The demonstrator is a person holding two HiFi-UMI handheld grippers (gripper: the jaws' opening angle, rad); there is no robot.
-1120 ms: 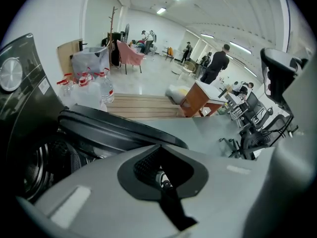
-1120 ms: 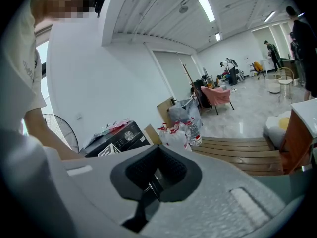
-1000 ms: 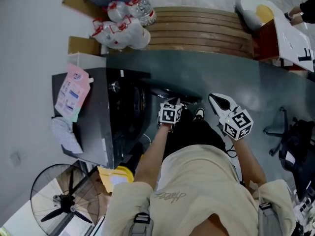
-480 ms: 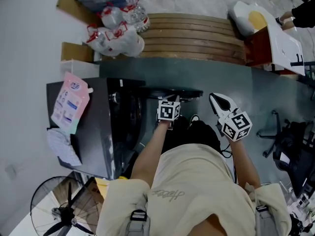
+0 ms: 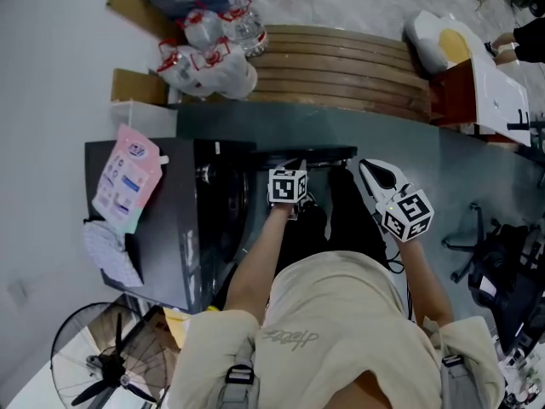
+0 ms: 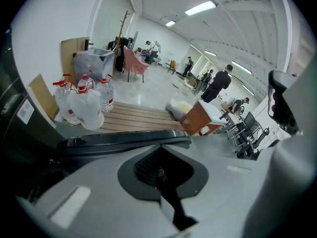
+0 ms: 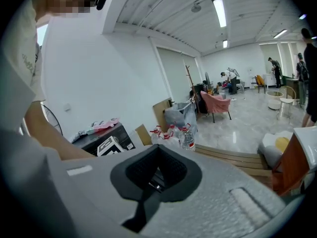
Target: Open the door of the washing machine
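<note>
Much of the scene's left side given over to the washing machine (image 5: 170,228): a dark box backed against the white wall, front turned right toward the person, hence reachable with both arms from the near side. Beyond it, on the far side, curved wooden steps (image 5: 341,58). At near left, a floor fan (image 5: 111,348), tucked by the wall and clear of the work.

Next in size, the door (image 5: 306,155): already off the front, standing edge-on as a dark bar running right from the machine's far front corner. Judged partly open, then, with only more swing left to give. Likely turns easily on its hinge, needing a steady push rather than force.

Smaller still: water bottles (image 5: 209,45) bunched at the left end of the steps, and a pink pouch (image 5: 128,177) lying flat on the machine's top, away from the front and so no hindrance.

Last, the claws. Left claw (image 5: 296,167) pinched fully shut with nothing held, tips right at the door's near face by the look of it, though with true contact impossible to confirm. Seems placed to nudge or hook the rim instead of gripping, sensible for a panel too thick to pinch. Right claw (image 5: 368,174) closed and empty too, just beside the door's free right end, probably ready to catch or guide that edge.
</note>
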